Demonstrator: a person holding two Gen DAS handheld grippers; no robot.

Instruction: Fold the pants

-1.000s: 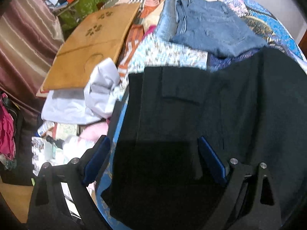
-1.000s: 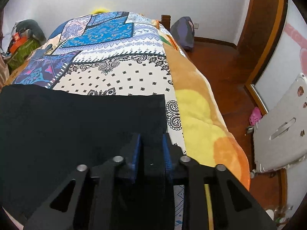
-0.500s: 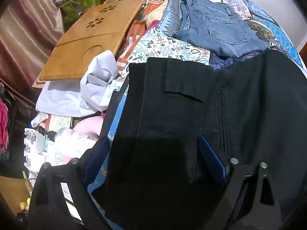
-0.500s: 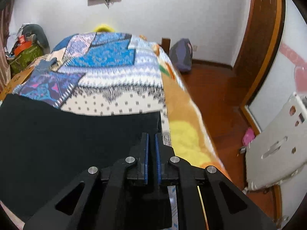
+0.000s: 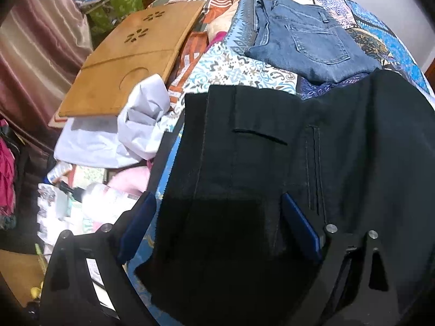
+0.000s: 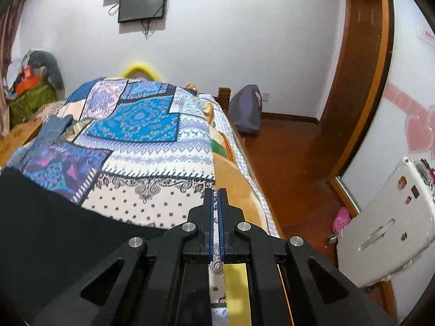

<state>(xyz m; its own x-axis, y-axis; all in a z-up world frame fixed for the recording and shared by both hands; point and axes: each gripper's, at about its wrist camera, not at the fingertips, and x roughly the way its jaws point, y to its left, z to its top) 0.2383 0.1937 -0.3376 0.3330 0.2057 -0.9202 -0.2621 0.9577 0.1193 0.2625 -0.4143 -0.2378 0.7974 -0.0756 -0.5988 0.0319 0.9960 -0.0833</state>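
Around: folded jeans (image 5: 307,40) beyond black pants (image 5: 272,163); wooden board (image 5: 130,62) left
Left gripper (image 5: 217,225): spread wide over pants
Right gripper (image 6: 216,217): pressed together; whether it pinches cloth, cannot tell

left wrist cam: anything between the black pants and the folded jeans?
Only bedspread: a strip of patterned quilt separates the black pants from the jeans in the left wrist view. No other item lies there.

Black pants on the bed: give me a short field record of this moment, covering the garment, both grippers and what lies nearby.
garment: black pants, spread on the patchwork bedspread, not yet folded
left gripper: open, over the waist end, pads not pressing
right gripper: shut, at the pants' edge; a grip on cloth cannot be told
nearby: folded jeans beyond the pants; wooden board beside the bed
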